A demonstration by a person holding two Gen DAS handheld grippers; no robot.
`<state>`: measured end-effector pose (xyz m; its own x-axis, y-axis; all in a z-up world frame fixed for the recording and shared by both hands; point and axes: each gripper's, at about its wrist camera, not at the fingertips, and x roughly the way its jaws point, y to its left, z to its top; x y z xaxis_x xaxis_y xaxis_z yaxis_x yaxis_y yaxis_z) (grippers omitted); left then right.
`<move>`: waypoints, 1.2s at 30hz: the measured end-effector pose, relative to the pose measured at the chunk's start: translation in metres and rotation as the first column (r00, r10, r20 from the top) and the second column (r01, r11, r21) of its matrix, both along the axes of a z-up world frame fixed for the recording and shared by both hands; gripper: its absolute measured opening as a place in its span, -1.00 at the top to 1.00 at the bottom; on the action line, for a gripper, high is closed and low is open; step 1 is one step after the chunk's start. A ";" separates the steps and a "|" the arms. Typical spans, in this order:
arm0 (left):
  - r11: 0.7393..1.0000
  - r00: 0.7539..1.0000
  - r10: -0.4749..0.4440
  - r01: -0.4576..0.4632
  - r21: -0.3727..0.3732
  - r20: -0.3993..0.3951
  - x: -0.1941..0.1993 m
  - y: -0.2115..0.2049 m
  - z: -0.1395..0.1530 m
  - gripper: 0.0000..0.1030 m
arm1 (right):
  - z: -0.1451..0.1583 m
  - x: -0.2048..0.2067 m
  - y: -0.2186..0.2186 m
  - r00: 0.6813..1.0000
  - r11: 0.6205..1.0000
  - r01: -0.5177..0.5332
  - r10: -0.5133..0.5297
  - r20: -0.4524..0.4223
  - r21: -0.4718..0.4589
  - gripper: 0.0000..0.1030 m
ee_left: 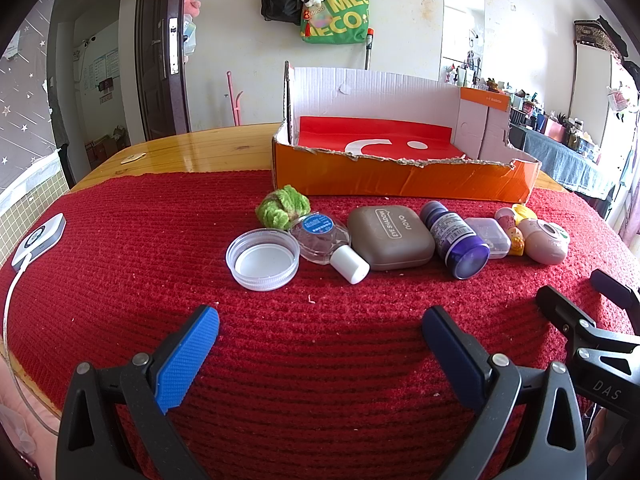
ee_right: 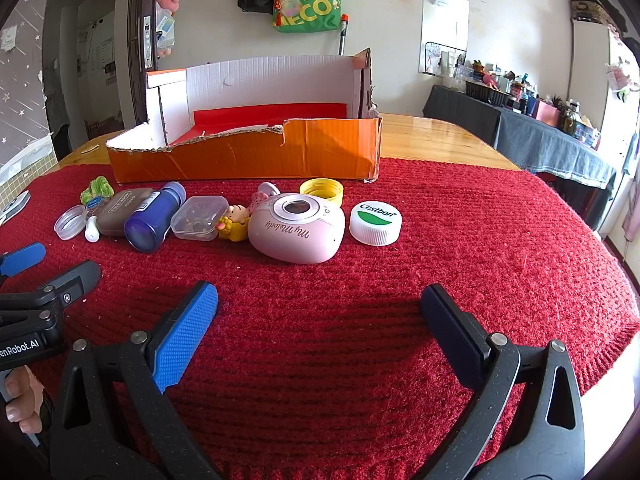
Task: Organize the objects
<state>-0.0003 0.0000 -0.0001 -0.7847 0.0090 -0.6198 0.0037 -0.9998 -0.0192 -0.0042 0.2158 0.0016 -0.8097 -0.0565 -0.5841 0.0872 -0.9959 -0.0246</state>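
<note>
1. Mat, red and knitted, covers the near part of my wooden tabletop; the torn orange cardboard box sits at the mat's far edge, open and showing only a red sheet inside.
2. Only my right wrist view shows the white "Cestbon" cap at the right end of the row and the whole yellow cap behind the pink "My Melody" camera.
3. Only my left wrist view shows the clear lid, green fuzzy ball and white charger at the mat's left edge clearly.
4. The brown case reads "EYE SHADOW" and "NOVO"; the purple bottle lies beside it, label too small to read.
5. My left gripper hovers over the mat's near edge, jaws spread wide, holding nothing.
6. My right gripper does likewise, just beside it, jaws apart and empty.
</note>
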 end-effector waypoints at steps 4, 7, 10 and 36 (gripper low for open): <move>1.000 1.000 0.000 0.000 0.000 0.000 0.000 0.000 0.000 -1.00 | 0.000 0.000 0.000 1.000 1.000 0.000 0.000 -0.001 0.000 -1.00; 1.000 1.000 0.000 0.000 0.000 0.000 0.000 0.000 0.000 -1.00 | 0.000 0.000 0.000 1.000 1.000 0.000 0.000 0.000 0.000 -1.00; 1.000 1.000 0.000 0.000 0.000 0.000 0.000 0.000 0.000 -1.00 | 0.000 0.000 0.000 1.000 1.000 0.000 0.000 0.000 0.000 -1.00; 0.998 0.997 -0.040 0.037 0.041 0.063 -0.010 -0.028 0.017 -1.00 | 0.017 -0.002 0.012 1.000 1.000 -0.008 0.007 -0.022 -0.030 -1.00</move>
<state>-0.0103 -0.0282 0.0165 -0.7421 0.0641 -0.6672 -0.0324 -0.9977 -0.0598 -0.0059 0.2283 0.0190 -0.8219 -0.0799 -0.5640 0.0946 -0.9955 0.0031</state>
